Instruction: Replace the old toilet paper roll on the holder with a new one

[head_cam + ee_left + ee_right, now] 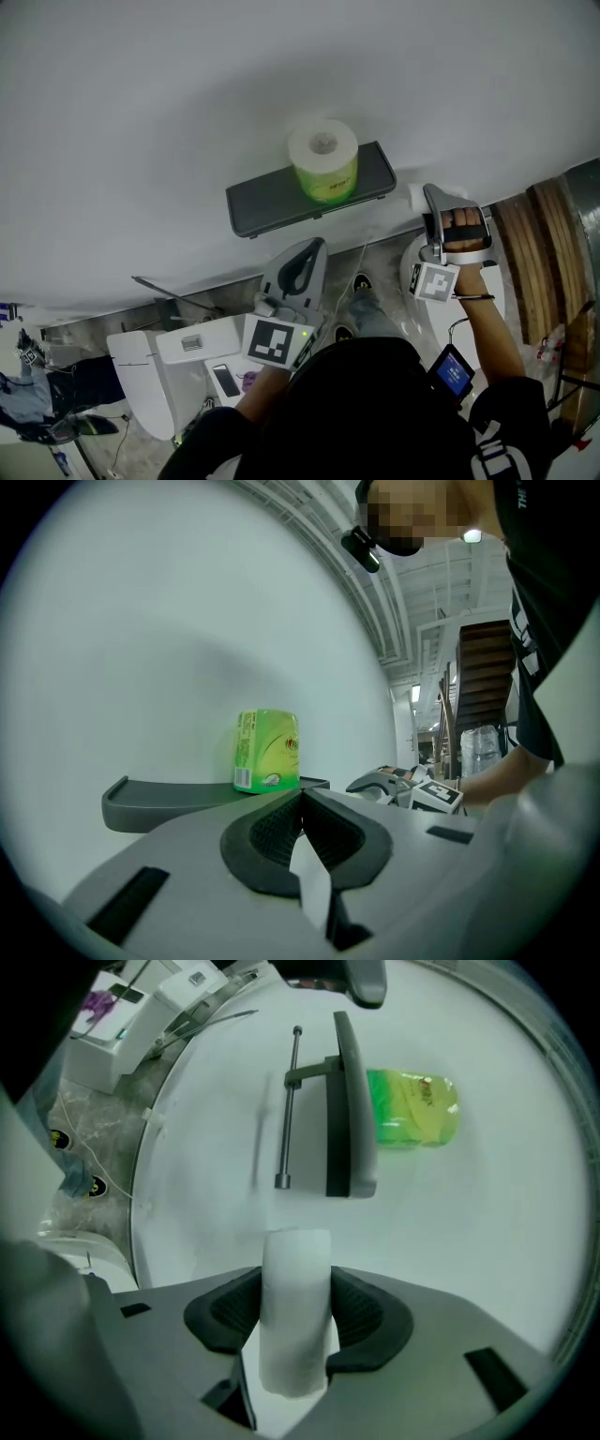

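A dark grey holder shelf [272,197] hangs on the white wall, and a new toilet roll in green wrapping [324,161] stands upright on it. In the right gripper view the holder's rod [289,1110] under the shelf [345,1101] is bare, with the green roll [412,1110] beyond. My right gripper [296,1279] is shut on a thin white old roll [295,1321]; it sits right of the shelf [439,202]. My left gripper [314,248] points level below the shelf. Its jaws meet on a strip of white paper [311,878], with the green roll [267,752] ahead.
A white toilet [141,380] with its cistern [202,339] and a phone [226,381] lies at the lower left. Wooden stairs [536,258] run along the right. A small screen [453,372] is strapped on the right forearm.
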A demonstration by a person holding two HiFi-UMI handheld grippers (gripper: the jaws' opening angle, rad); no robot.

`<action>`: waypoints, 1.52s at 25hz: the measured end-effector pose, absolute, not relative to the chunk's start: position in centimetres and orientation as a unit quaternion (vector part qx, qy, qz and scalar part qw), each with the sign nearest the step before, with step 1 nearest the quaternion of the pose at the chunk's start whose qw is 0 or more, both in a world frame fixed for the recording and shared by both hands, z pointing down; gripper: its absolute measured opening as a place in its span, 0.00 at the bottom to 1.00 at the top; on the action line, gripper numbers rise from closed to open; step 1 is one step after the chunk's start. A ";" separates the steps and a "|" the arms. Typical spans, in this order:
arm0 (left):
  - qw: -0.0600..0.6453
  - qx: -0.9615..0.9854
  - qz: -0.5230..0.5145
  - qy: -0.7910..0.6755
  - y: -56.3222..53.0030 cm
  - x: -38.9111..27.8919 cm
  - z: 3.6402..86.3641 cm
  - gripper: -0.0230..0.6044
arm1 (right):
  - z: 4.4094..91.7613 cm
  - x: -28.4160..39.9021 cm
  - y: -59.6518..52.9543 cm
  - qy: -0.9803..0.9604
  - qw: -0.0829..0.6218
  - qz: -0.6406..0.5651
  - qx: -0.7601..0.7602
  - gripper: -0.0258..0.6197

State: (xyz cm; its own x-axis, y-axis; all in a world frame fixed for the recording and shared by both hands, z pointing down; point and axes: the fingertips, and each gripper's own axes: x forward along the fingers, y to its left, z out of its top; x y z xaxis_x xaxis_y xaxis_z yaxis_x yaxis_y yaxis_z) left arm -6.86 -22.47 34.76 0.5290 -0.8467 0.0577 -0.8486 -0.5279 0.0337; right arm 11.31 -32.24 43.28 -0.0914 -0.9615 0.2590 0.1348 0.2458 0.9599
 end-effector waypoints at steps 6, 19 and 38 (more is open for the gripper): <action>0.024 0.875 0.003 -0.484 -21.5 -7.0 34.7 0.07 | 39.4 8.7 -29.0 -0.553 0.519 -0.549 0.352 0.37; 0.006 0.840 -0.003 -0.543 -16.0 -13.1 34.1 0.07 | 31.8 -8.4 -19.6 -0.658 0.284 -0.636 0.286 0.37; 0.010 0.773 0.006 -0.635 -10.7 -21.5 34.5 0.07 | 27.9 -18.6 -29.5 -0.922 0.017 -0.076 0.380 0.37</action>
State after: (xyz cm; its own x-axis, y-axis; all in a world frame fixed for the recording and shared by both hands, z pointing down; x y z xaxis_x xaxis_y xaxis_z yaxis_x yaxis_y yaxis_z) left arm -21.55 -10.75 34.47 0.1944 -0.9807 0.0224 -0.9809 -0.1942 0.0086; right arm -18.62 -29.50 27.85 -0.7099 -0.7038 -0.0262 -0.6986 0.6990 0.1526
